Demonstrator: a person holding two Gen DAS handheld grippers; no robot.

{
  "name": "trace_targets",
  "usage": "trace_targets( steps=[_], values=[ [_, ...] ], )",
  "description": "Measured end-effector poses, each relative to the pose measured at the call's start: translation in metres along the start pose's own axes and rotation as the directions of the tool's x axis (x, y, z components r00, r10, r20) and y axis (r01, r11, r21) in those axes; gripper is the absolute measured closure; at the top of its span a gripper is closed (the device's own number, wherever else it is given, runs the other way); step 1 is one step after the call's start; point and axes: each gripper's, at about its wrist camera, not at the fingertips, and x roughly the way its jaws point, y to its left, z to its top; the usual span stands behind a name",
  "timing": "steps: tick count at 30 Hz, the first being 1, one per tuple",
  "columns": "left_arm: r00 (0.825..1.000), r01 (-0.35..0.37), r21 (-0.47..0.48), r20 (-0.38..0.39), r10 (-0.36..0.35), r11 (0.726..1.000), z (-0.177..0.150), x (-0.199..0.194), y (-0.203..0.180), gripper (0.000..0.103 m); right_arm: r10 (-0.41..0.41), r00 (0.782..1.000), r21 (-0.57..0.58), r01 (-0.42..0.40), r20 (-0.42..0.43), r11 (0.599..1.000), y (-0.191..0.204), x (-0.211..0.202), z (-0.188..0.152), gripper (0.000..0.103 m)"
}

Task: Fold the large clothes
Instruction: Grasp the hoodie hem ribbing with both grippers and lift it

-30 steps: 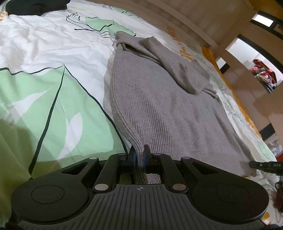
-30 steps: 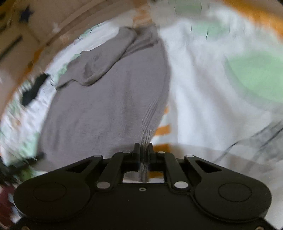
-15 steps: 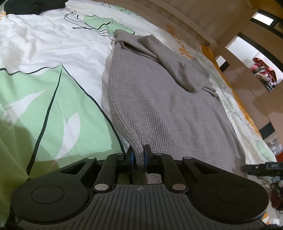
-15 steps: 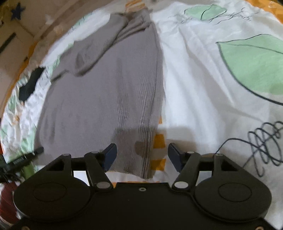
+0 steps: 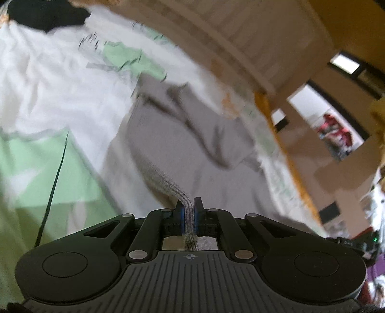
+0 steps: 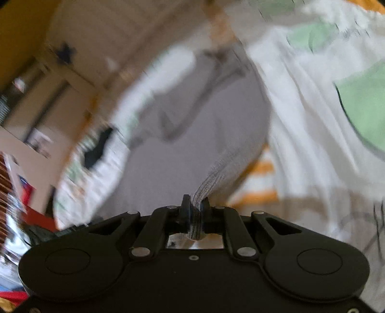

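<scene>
1. surface: a white bed cover with green leaf print [image 5: 45,154] fills both views, blurred; a pale wooden headboard [image 5: 243,41] runs along its far edge toward 1 o'clock in the left wrist view.
2. garment: a grey ribbed knit sweater [image 5: 192,134] lies spread on the cover, a sleeve folded across its body; in the right wrist view it [image 6: 192,134] stretches toward 12 o'clock.
3. left gripper [image 5: 189,211]: jaws pressed together on the sweater's ribbed edge, which rises taut from the cover.
4. right gripper [image 6: 195,207]: jaws likewise pinched on a bunched ribbed corner.
5. a black cloth [image 5: 43,14] lies at 11 o'clock on the cover.
</scene>
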Motion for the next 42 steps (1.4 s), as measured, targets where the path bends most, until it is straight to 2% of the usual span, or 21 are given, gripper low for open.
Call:
trace_targets(
  steps=[6,14,20,25,30,32,34,35,37,38,39,40,41,42],
  values=[
    [0.992,0.053,-0.013,0.114,-0.051,0.999,0.062,0.004,-0.015,0.097,0.113,0.981,-0.010,-0.113,0.159,0.994,0.009,-0.006,0.046,0.087],
    [0.979,0.064,0.003,0.196,-0.063,0.998,0.140,0.057,-0.024,0.097,0.145,0.953,-0.023,-0.144,0.266,0.989,0.014,0.028,0.122,0.087],
    [0.976,0.036,0.003,0.215,-0.036,0.999,0.178,0.115,-0.015,0.097,0.101,0.950,-0.007,-0.104,0.296,0.995,0.000,0.081,0.180,0.088],
    [0.981,-0.026,-0.016,0.194,0.029,1.000,0.197,0.170,0.006,0.097,0.039,0.959,0.018,-0.046,0.279,0.999,-0.021,0.131,0.215,0.087],
    [0.984,-0.110,-0.040,0.140,0.115,0.993,0.201,0.218,0.029,0.094,-0.035,0.974,0.055,0.023,0.223,0.998,-0.048,0.183,0.232,0.087],
    [0.985,-0.117,-0.055,0.124,0.123,0.992,0.201,0.229,0.036,0.093,-0.066,0.976,0.040,0.059,0.209,0.997,-0.052,0.196,0.233,0.085],
    [0.987,-0.122,-0.063,0.098,0.128,0.991,0.203,0.237,0.041,0.087,-0.084,0.974,0.031,0.079,0.208,0.996,-0.055,0.205,0.233,0.082],
    [0.988,-0.117,-0.063,0.094,0.122,0.991,0.203,0.237,0.042,0.080,-0.087,0.973,0.032,0.082,0.212,0.996,-0.057,0.208,0.234,0.082],
    [0.989,-0.104,-0.051,0.104,0.109,0.993,0.205,0.233,0.038,0.070,-0.081,0.971,0.026,0.077,0.226,0.997,-0.059,0.211,0.234,0.074],
    [0.986,-0.113,-0.035,0.118,0.116,0.993,0.205,0.228,0.034,0.054,-0.082,0.969,0.017,0.080,0.233,0.997,-0.058,0.210,0.234,0.068],
    [0.981,-0.129,-0.002,0.146,0.128,0.992,0.205,0.219,0.027,0.038,-0.089,0.964,-0.003,0.093,0.251,0.996,-0.055,0.206,0.233,0.050],
    [0.977,-0.139,0.034,0.170,0.132,0.990,0.205,0.214,0.020,0.035,-0.098,0.957,-0.023,0.109,0.272,0.994,-0.052,0.203,0.233,0.030],
    [0.974,-0.147,0.072,0.184,0.132,0.987,0.203,0.207,0.012,0.034,-0.104,0.950,-0.048,0.123,0.293,0.991,-0.048,0.200,0.232,0.024],
    [0.973,-0.159,0.117,0.188,0.136,0.980,0.200,0.199,0.002,0.033,-0.102,0.943,-0.080,0.134,0.317,0.988,-0.043,0.193,0.230,0.025]
  ],
)
